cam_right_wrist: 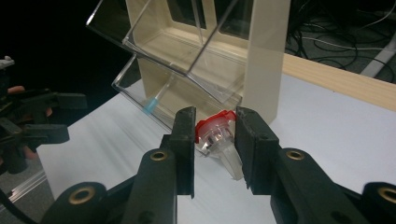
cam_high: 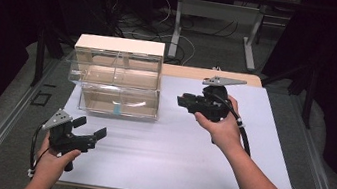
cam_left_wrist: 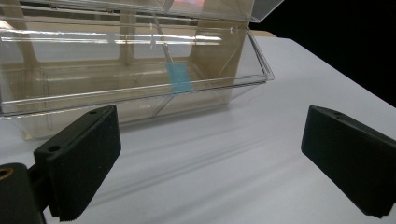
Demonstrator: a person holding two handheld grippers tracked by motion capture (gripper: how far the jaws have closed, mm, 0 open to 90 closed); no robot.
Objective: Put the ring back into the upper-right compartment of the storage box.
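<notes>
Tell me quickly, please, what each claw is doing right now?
Left claw: open, holding nothing.
Right claw: shut on a small clear plastic tube with a red cap.

Tabletop (cam_high: 173,151) — white; organizer box (cam_high: 116,76) — clear with cream frame, a blue tag (cam_left_wrist: 179,78) inside; red-capped clear tube (cam_right_wrist: 216,135); both grippers' jaws black.

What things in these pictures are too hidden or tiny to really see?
- Clear tube with red cap: right gripper view, its sides covered by the right gripper; any contents unreadable.
- Blue piece in the clear box: too small and glare-streaked to identify.
- Left gripper: left gripper view, jaw bases cut off.
</notes>
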